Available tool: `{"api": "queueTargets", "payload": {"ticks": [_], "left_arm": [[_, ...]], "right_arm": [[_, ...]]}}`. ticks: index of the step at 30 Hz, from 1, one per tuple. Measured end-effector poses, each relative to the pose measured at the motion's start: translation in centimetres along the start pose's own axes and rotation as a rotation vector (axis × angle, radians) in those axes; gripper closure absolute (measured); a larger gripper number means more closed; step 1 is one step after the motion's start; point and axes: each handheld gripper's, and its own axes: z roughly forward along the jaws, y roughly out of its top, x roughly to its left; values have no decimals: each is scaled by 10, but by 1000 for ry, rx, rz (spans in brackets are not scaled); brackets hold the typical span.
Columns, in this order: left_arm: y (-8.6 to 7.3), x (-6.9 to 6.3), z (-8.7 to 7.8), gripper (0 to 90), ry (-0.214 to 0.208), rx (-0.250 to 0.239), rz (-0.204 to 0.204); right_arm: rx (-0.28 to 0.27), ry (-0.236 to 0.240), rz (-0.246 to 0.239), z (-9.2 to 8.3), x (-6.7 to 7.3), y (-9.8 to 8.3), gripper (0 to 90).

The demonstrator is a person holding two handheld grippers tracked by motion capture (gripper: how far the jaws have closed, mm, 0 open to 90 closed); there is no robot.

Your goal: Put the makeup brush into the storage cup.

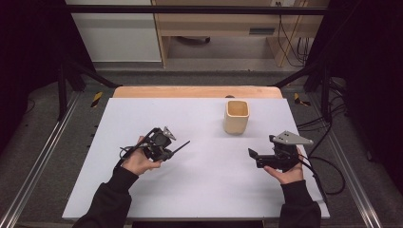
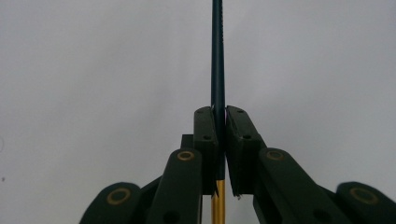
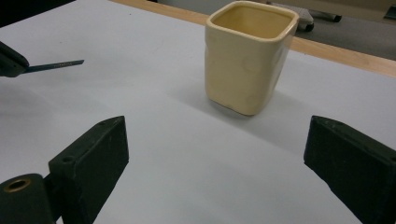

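The left tool is clenched on a thin dark stick, a pen or pencil by the look of it, with a gold-coloured section showing just behind the pads in the left gripper view. The stick is pinched between the two black jaws and runs straight ahead of them, its long dark end pointing forward over the pale tabletop; in the high view that end juts out ahead of the left tool toward the middle of the tabletop, held a little above the surface, with the left hand wrapped around the tool's body. The right tool is released, its jaws spread wide with bare tabletop between them, and the right hand grips it from beneath. Ahead of the right tool, roughly in line with the gap between its jaws but well apart from them, stands a cream square-sided cup, upright and open at the top, resting on the tabletop near the far wooden edge. From the right tool, the tip of the stick and part of the left tool appear off to its left, farther away than the spread jaws and apart from the cup.
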Motion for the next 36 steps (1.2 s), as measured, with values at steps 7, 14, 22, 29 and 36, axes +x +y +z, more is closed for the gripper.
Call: {"api": "queueTargets", "payload": {"ticks": [7, 14, 22, 29, 36], "left_arm": [[0, -5, -12, 827, -37, -53, 33], [3, -11, -23, 827, -75, -84, 70], [8, -18, -35, 827, -116, -90, 144], [12, -25, -37, 827, -153, -88, 208], [17, -32, -36, 827, -177, -84, 253]], "right_arm": [[17, 25, -52, 1, 13, 7, 72], [48, 46, -133, 0, 25, 16, 78], [88, 53, -234, 2, 39, 30, 85], [117, 80, -312, 8, 50, 36, 102], [130, 115, -418, 12, 62, 40, 136]]}}
